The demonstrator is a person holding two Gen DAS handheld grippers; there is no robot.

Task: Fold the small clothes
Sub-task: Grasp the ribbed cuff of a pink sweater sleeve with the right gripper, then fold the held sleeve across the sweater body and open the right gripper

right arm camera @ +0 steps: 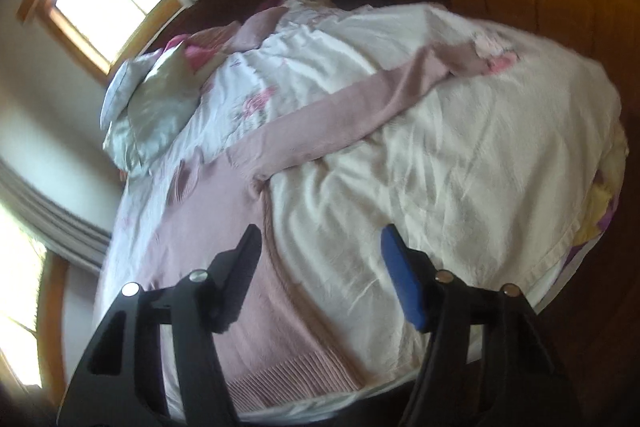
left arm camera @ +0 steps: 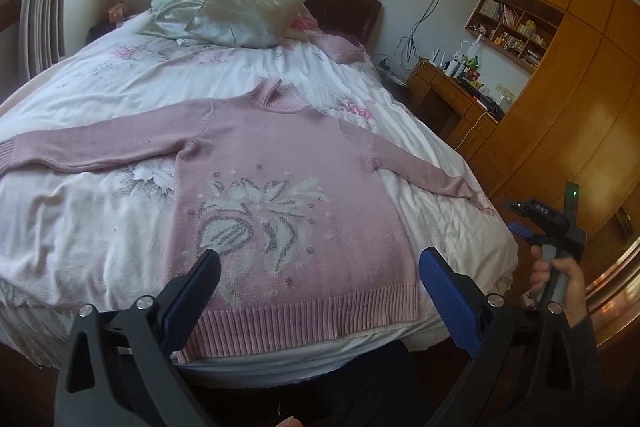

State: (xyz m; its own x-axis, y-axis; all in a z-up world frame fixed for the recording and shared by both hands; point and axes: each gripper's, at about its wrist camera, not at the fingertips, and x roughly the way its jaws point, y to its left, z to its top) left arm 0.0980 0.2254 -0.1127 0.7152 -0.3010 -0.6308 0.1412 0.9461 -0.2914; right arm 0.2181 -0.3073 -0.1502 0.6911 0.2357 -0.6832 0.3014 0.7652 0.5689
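Note:
A pink knitted sweater (left arm camera: 280,163) with a white and grey flower pattern lies flat on the bed, front up, both sleeves spread out and its ribbed hem at the near edge. My left gripper (left arm camera: 320,259) hovers open above the hem, holding nothing. In the left wrist view the right gripper (left arm camera: 520,223) is held by a hand at the bed's right side, beyond the right sleeve's cuff. In the blurred right wrist view the right gripper (right arm camera: 320,235) is open over the sweater (right arm camera: 280,267) side edge and bare sheet, below the right sleeve (right arm camera: 360,107).
The bed (left arm camera: 80,219) has a white floral cover with several pillows (left arm camera: 240,11) at the headboard. A wooden desk (left arm camera: 448,95) and tall wardrobe (left arm camera: 568,87) stand to the right. Another pink garment (left arm camera: 344,47) lies near the pillows.

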